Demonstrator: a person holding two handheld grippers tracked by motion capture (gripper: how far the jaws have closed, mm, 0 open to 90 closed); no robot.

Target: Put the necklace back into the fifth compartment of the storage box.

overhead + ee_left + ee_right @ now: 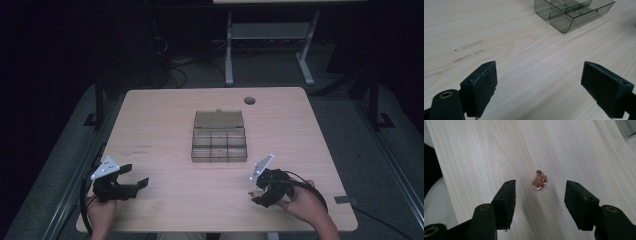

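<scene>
Down near the counter, the right gripper stands with jaws wide apart around a small tangle of coppery chain lying on the bare wood. Well apart, the left gripper is likewise spread open over nothing. Between and beyond them sits a smoky plastic compartment box, lid up; its contents cannot be made out.

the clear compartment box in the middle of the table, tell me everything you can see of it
The compartment box is smoky grey see-through plastic, rectangular, and sits flat near the middle of the pale wooden table. Its lid is open and folded back away from the person. Thin walls split the tray into two rows of three cells with rounded corners; the cells look empty. Nothing touches it but the table: the left gripper and right gripper are both nearer the person, apart from it.
</scene>
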